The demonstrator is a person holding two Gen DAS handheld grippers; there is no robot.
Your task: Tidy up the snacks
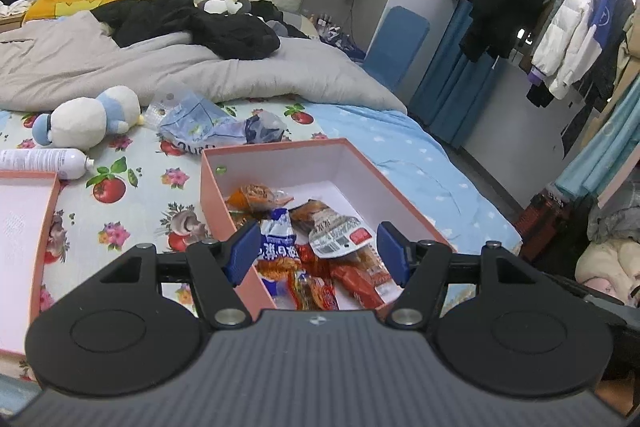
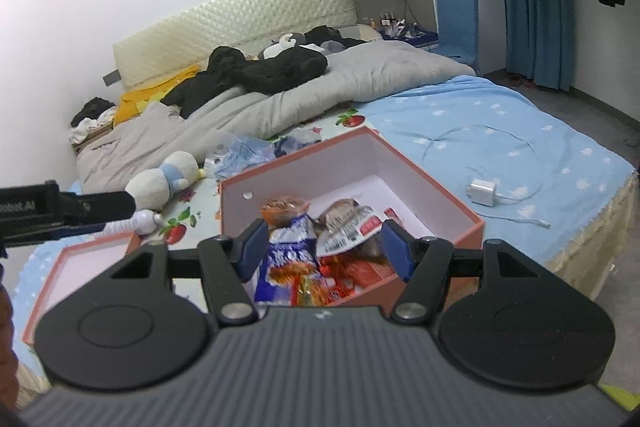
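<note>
- Floral and pale-blue sheets cover the bed [image 1: 132, 211], which carries everything; a grey duvet [image 1: 200, 67] is bunched toward the headboard with black clothes [image 1: 192, 23] heaped on it.
- Salmon-pink cardboard forms the open box [image 1: 218, 203] near the foot of the bed, white inside; its matching lid [image 1: 44, 227] lies upturned to its left, apart from it.
- Snack packets [image 1: 320, 251] are piled in the near end of the box: a blue-and-white pack [image 1: 278, 243], a brown one with a barcode label [image 1: 340, 235], an orange one [image 1: 252, 197] behind, red wrappers at the front.
- Left tongs [image 1: 316, 251] hang above the box's near end, blue pads spread wide with nothing between them.
- Right tongs [image 2: 324, 251] hover over the same pile, likewise spread and empty.
- White plush toy [image 1: 88, 117] lies on its side beyond the lid, near a crumpled plastic bag [image 1: 200, 125].
- White spray can [image 1: 44, 163] lies flat just behind the lid.
- White charger [image 2: 482, 191] with its cable rests on the blue sheet to the right of the box.
</note>
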